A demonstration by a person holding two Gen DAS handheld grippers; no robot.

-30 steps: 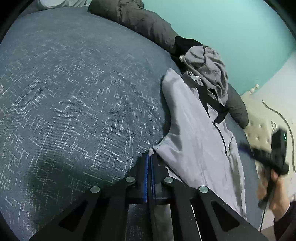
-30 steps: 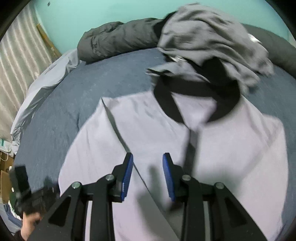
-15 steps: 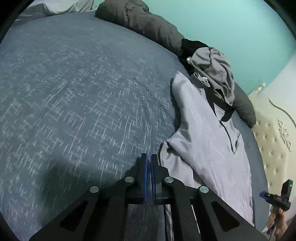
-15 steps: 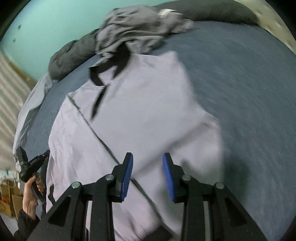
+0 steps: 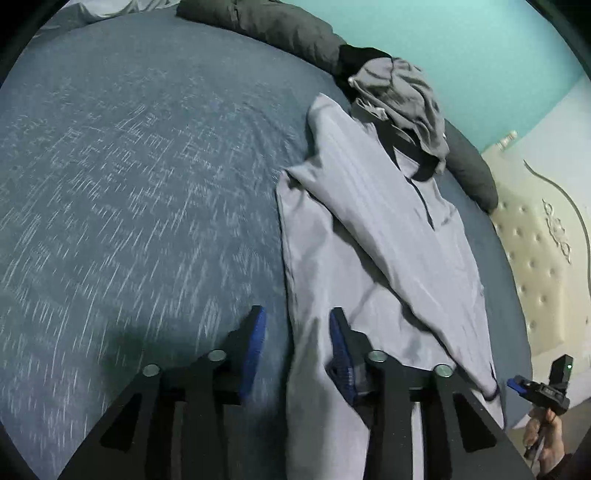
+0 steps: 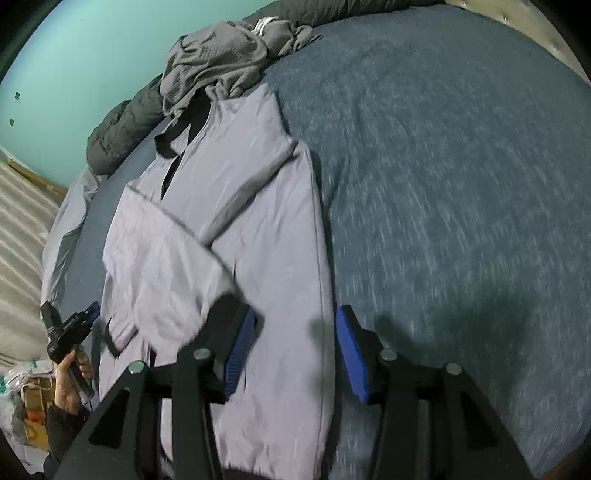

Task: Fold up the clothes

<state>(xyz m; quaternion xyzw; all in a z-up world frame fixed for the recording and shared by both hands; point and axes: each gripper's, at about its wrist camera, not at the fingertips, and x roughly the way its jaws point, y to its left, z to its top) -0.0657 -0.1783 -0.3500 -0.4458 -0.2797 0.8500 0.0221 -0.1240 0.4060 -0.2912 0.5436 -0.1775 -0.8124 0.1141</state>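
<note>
Lilac-grey fabric of a jacket (image 5: 373, 236) lies spread lengthwise on the blue heathered bedspread (image 5: 129, 184), with both sleeves folded diagonally across its body and its dark-lined collar at the far end. The left gripper (image 5: 295, 343) is released, its blue-padded jaws spread wide just above the bed; the jacket's near side edge runs up between them, the right pad over the cloth and the left pad over bare bedspread. In the right wrist view, the right gripper (image 6: 295, 347) is likewise released with jaws wide apart, straddling the opposite long edge of the jacket (image 6: 236, 229): its left pad sits over the fabric by a dark sleeve cuff, its right pad over the bedspread (image 6: 461, 184). Neither pair grasps anything. Beyond the collar, far ahead of both tongs, a crumpled grey garment (image 6: 218, 59) is heaped against a dark rolled duvet (image 5: 273, 26) along the teal wall (image 5: 461, 44). A hand (image 6: 70, 380) holding the other gripper's handle shows left of the right tongs.
</note>
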